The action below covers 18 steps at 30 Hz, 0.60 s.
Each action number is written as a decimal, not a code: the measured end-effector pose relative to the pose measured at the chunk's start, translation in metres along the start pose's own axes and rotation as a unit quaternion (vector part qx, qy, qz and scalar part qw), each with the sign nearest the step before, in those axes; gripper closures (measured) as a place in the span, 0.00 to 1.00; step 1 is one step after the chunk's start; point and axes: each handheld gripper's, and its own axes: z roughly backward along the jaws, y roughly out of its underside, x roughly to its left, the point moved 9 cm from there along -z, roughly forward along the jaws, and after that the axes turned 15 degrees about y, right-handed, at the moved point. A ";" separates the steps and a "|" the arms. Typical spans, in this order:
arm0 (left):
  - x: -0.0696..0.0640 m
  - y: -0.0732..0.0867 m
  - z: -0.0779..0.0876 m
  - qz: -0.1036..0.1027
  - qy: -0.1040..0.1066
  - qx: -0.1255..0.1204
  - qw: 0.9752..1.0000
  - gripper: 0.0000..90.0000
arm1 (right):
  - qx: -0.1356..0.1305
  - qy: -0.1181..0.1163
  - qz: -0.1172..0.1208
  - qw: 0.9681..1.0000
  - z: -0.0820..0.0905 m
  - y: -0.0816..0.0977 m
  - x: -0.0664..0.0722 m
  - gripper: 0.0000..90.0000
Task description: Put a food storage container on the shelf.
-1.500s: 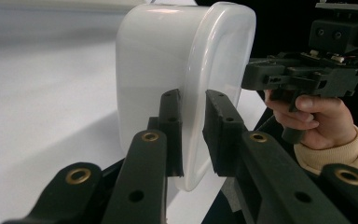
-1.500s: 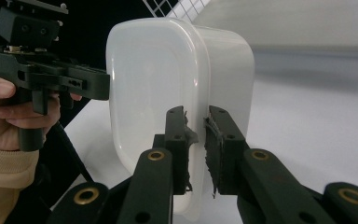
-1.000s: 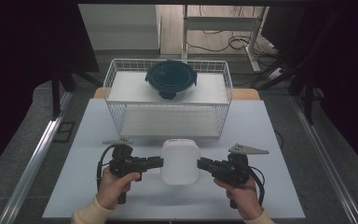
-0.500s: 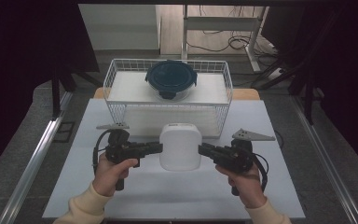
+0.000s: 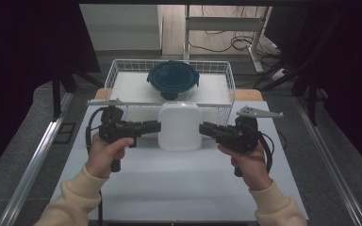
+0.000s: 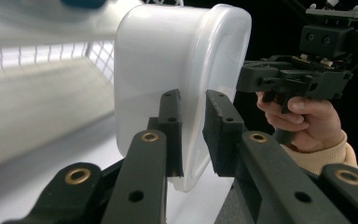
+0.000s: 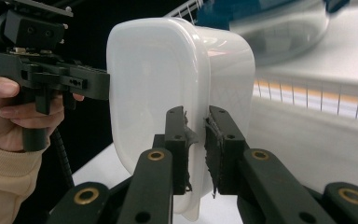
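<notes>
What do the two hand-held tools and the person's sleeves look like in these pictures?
Both the left tool and the right tool are black, pistol-shaped, with two flat black jaws joined by brass-coloured rivets. A grey three-cornered plate sits on top of each, and a black cable trails behind. The cream knitted sleeves have ribbed cuffs.

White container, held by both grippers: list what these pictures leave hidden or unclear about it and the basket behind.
- White container: its inside, every view; opaque walls.
- Its lower rim, left gripper view: cut off behind the left gripper.
- Round blue-lidded container in the wire basket: blurred in the right gripper view; its contents hidden by the lid in the high view.
</notes>
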 end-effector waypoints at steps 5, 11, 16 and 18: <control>-0.007 -0.028 0.008 -0.013 -0.003 -0.006 1.000 0.87 | -0.012 -0.004 0.005 1.000 -0.001 -0.030 0.004 0.87; -0.013 -0.061 0.017 -0.031 -0.015 -0.013 0.999 0.87 | -0.023 -0.001 0.017 1.000 -0.002 -0.065 0.010 0.87; -0.015 -0.083 0.022 -0.036 -0.014 -0.016 0.999 0.87 | -0.028 -0.002 0.021 0.999 -0.004 -0.091 0.013 0.87; -0.014 -0.093 0.025 -0.032 -0.011 -0.015 0.999 0.87 | -0.026 -0.005 0.021 0.999 -0.006 -0.102 0.013 0.87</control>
